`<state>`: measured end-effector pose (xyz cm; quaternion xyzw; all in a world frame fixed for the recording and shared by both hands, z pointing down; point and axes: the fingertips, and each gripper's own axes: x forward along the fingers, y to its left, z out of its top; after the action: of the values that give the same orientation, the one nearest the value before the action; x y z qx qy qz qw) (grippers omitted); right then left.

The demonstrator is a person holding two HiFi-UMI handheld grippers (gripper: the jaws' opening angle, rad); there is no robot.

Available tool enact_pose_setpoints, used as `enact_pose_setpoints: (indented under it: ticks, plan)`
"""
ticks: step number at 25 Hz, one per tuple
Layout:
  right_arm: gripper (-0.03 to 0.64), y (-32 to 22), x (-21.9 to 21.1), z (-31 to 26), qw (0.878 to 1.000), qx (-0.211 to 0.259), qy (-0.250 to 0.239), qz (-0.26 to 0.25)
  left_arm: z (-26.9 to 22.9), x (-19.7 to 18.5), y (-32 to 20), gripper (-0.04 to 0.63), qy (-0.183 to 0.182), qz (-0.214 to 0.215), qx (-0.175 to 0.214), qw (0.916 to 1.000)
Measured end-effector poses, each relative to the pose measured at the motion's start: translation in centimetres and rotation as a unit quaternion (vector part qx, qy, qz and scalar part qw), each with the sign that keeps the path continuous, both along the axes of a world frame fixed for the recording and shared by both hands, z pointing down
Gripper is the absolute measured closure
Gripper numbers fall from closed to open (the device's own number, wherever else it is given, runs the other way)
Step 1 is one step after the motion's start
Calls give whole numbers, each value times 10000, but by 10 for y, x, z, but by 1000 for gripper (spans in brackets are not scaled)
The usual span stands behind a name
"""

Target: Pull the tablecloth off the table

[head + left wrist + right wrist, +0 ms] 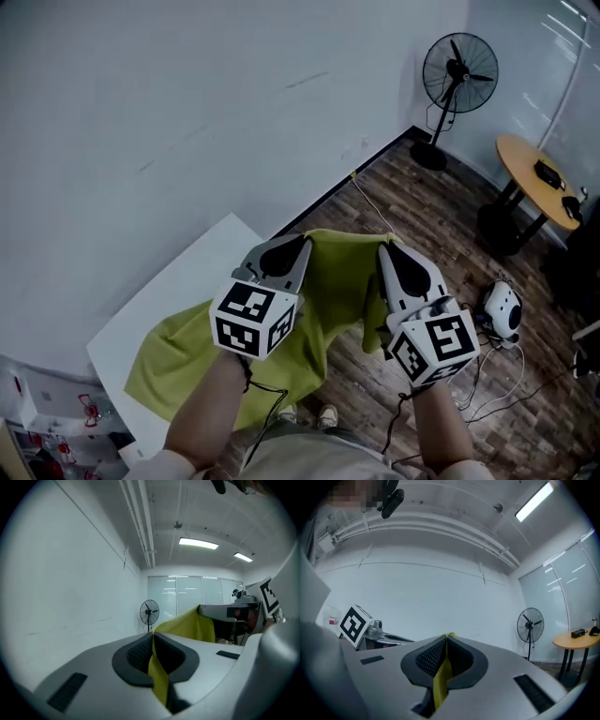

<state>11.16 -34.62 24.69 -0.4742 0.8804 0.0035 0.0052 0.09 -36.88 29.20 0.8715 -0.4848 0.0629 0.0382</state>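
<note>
Above the table (178, 300), both grippers hold one edge of the cloth (333, 281) lifted, so the pull looks well under way but not finished. The table's far part is already bare white. The cloth's lower part still lies bunched on the near end, at the head view's lower left, and one fold hangs past the table's edge over the floor. What remains, as I judge it, is drawing that last part clear.

The left gripper (298, 244) is clamped on the cloth, and so is the right gripper (386, 247); each gripper view shows a yellow strip pinched between closed jaws. The held edge spans from one tip to the other, and the rest drapes below them.
</note>
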Motion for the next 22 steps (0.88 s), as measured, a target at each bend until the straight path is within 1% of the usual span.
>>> enact_pose_setpoints:
  ticks: [2,5,9,11,14,16,18,22]
  plan:
    - [586,9,5,-35,9995,311,-44,12,-32,8,2,571,54,124,279,9995]
    - [586,24,13,-74,9981,594,-174,34,-73,16,12,571,151,287,619,9976]
    - [586,41,27,-113,9942,1055,19,213,-118,28,24,571,216,484,979,9938]
    - [586,49,34,-132,9923,1213,-9,251,-140,36,28,571,205,575,1163,9913]
    - [586,60,40,-159,9908,1321,-213,203,-169,42,37,571,146,662,1435,9873]
    - [586,68,42,-171,9897,1395,-284,182,-182,43,45,571,200,726,1560,9849]
    - [586,74,46,-176,9887,1460,-256,217,-187,47,51,571,270,820,1605,9832]
    - [586,80,53,-166,9899,1385,-85,299,-174,56,56,569,153,918,1591,9829]
